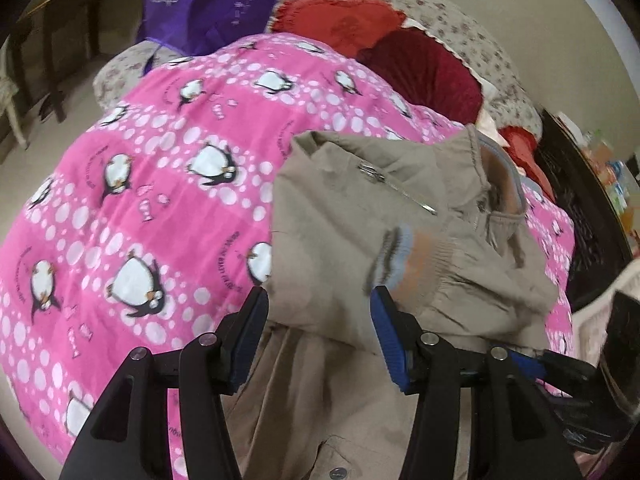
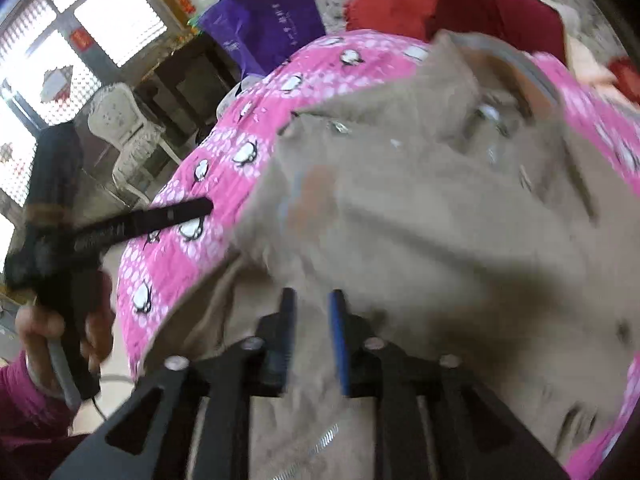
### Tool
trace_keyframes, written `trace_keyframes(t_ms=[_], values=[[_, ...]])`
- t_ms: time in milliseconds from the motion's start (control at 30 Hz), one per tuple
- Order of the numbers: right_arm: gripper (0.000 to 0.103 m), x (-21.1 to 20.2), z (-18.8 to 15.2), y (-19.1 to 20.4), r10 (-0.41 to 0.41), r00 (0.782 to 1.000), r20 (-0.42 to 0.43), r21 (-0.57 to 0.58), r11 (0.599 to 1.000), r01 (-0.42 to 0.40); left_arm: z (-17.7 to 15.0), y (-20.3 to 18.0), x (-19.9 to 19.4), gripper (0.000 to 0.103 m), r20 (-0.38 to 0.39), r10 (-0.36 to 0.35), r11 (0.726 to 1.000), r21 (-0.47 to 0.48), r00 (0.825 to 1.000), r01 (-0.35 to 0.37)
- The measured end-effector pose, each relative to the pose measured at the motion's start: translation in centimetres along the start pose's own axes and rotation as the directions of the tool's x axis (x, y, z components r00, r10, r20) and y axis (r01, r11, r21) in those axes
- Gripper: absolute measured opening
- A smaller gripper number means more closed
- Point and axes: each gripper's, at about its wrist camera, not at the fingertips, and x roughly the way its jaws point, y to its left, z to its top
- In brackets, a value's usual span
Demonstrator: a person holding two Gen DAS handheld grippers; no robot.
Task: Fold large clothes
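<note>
A beige zip jacket with a striped grey, blue and orange cuff lies bunched on a pink penguin quilt. My left gripper is open, its fingers spread wide over the jacket's near edge, holding nothing. In the right wrist view the jacket fills the frame, blurred. My right gripper has its jaws partly apart with jacket fabric between them; whether it grips is unclear. The left gripper shows at left in that view, in a hand.
Red cushions and a floral sheet lie at the quilt's far end. A purple bag hangs beyond. A dark table and white chair stand left. A dark shelf and white basket are right.
</note>
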Motion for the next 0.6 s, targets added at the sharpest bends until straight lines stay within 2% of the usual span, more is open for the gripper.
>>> trace_keyframes(t_ms=[33,133,267,367,400,433,467,500,533,567,600], values=[[0.043,-1.3,-1.1,-0.3,-0.005,1.0,0.015,0.001,1.0,0.005,0.0,-0.2,0.3,0.041,-0.002,-0.014,1.0,0.012,1.0,0.014],[0.057,-4.3,-3.3,-2.7,-0.048,0.996,0.07,0.024,0.999,0.046,0.3,-1.6,1.8,0.043,-0.019,-0.063,0.997,0.044,0.998,0.064],[0.058,-7.8,-5.6,-6.7,-0.144,0.984,0.101,0.135,0.982,0.13,0.3,-3.6,4.6,0.045,-0.083,-0.119,0.99,0.064,0.989,0.125],[0.059,-9.7,-7.1,-9.6,-0.273,0.955,0.116,0.212,0.946,0.244,0.1,-5.2,7.0,0.045,-0.125,-0.082,0.99,0.107,0.989,0.095],[0.059,-10.1,-7.5,-10.4,-0.325,0.938,0.122,0.225,0.929,0.293,0.1,-5.5,7.5,0.045,-0.13,-0.068,0.99,0.115,0.989,0.083],[0.059,-10.5,-7.9,-11.1,-0.381,0.915,0.132,0.232,0.909,0.345,0.1,-5.8,8.0,0.043,-0.133,-0.075,0.989,0.114,0.988,0.09],[0.059,-10.9,-8.2,-11.6,-0.41,0.902,0.137,0.232,0.898,0.373,0.1,-5.9,8.2,0.03,-0.133,-0.095,0.988,0.109,0.986,0.11],[0.059,-10.8,-8.5,-12.2,-0.456,0.879,0.138,0.228,0.878,0.42,0.3,-6.1,8.2,0.021,-0.132,-0.105,0.987,0.106,0.986,0.12],[0.059,-10.6,-8.6,-12.6,-0.488,0.863,0.13,0.222,0.863,0.455,0.5,-6.2,8.1,0.007,-0.132,-0.107,0.987,0.103,0.986,0.12],[0.059,-10.3,-8.6,-12.6,-0.507,0.854,0.121,0.205,0.854,0.478,1.1,-6.4,7.7,0.0,-0.131,-0.12,0.987,0.088,0.984,0.132],[0.059,-9.8,-8.4,-12.6,-0.509,0.853,0.115,0.17,0.856,0.488,2.0,-6.3,7.0,0.0,-0.119,-0.157,0.984,0.062,0.98,0.165]])
